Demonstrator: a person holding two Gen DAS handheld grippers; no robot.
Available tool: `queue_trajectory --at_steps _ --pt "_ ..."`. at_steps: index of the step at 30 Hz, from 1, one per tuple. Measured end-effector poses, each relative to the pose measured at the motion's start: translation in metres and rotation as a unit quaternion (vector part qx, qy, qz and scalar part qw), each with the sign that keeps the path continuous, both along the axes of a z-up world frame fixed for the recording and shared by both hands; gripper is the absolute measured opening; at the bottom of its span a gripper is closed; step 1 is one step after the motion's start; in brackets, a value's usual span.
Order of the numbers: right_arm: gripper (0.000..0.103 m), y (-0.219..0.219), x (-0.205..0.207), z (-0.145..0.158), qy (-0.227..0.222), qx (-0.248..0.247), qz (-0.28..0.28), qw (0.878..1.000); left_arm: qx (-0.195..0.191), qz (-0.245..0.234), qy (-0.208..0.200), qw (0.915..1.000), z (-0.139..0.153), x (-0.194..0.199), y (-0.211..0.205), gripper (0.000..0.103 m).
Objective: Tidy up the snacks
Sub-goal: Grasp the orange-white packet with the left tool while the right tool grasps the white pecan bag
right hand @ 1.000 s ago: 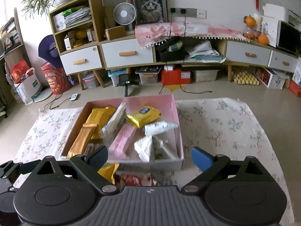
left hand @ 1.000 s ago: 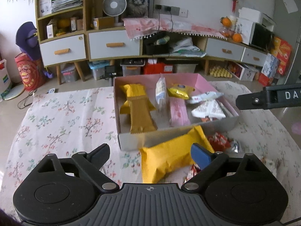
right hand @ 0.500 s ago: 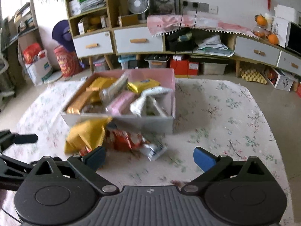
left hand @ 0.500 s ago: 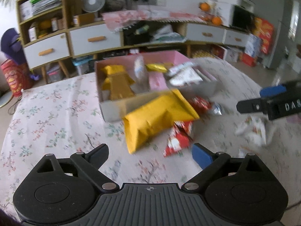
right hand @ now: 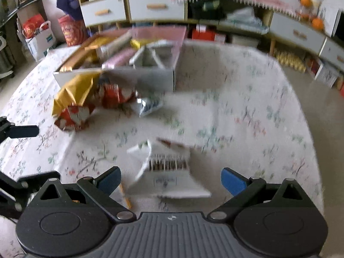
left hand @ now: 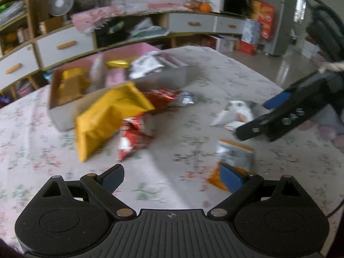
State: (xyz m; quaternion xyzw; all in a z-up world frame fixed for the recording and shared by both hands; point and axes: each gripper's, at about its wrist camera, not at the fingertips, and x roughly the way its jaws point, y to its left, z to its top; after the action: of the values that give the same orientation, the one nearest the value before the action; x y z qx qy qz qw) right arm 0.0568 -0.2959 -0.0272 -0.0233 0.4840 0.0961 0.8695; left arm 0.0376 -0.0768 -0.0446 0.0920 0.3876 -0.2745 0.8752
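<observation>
A pink-lined cardboard box (left hand: 64, 116) holding several snack packs stands at the far side of the floral tablecloth. Against its front wall lean a big yellow bag (left hand: 107, 118) and red packets (left hand: 133, 137). My left gripper (left hand: 172, 178) is open low over the cloth, and a silver and orange packet (left hand: 234, 152) lies just past its right fingertip. My right gripper (right hand: 172, 180) is open, with a white barcode packet (right hand: 169, 167) lying on the cloth between its fingers. In the left wrist view the right gripper (left hand: 255, 118) hovers over that white packet (left hand: 234, 114).
A silver and blue packet (right hand: 148, 105) lies in front of the box (right hand: 137, 79). One of the left gripper's fingers (right hand: 23, 131) reaches in from the left edge. Beyond the table stand white-drawer cabinets (right hand: 154, 8) and floor clutter. Both views are motion-blurred.
Both grippers have drawn back from the box toward the table's near side and dropped lower. The left view has swung right. The white packet now lies between the right gripper's fingers.
</observation>
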Motion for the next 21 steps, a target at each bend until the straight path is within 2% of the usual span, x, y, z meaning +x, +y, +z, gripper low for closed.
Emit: queue_trajectory --at_steps 5,17,19,21 --pt "0.078 -0.002 0.003 -0.008 0.038 0.023 -0.005 0.999 -0.001 -0.034 0.007 0.9994 -0.006 -0.008 -0.021 0.096" --pt "0.077 -0.003 0.008 -0.013 0.049 0.021 -0.003 0.999 -0.012 -0.079 0.017 0.9967 -0.012 -0.014 -0.051 0.094" --pt "0.077 -0.003 0.008 -0.013 0.049 0.019 -0.002 0.999 -0.016 -0.086 0.019 0.9960 -0.012 -0.014 -0.055 0.089" --pt "0.077 -0.003 0.008 -0.013 0.048 0.017 -0.002 0.999 -0.013 -0.087 0.017 0.9960 -0.012 -0.015 -0.058 0.078"
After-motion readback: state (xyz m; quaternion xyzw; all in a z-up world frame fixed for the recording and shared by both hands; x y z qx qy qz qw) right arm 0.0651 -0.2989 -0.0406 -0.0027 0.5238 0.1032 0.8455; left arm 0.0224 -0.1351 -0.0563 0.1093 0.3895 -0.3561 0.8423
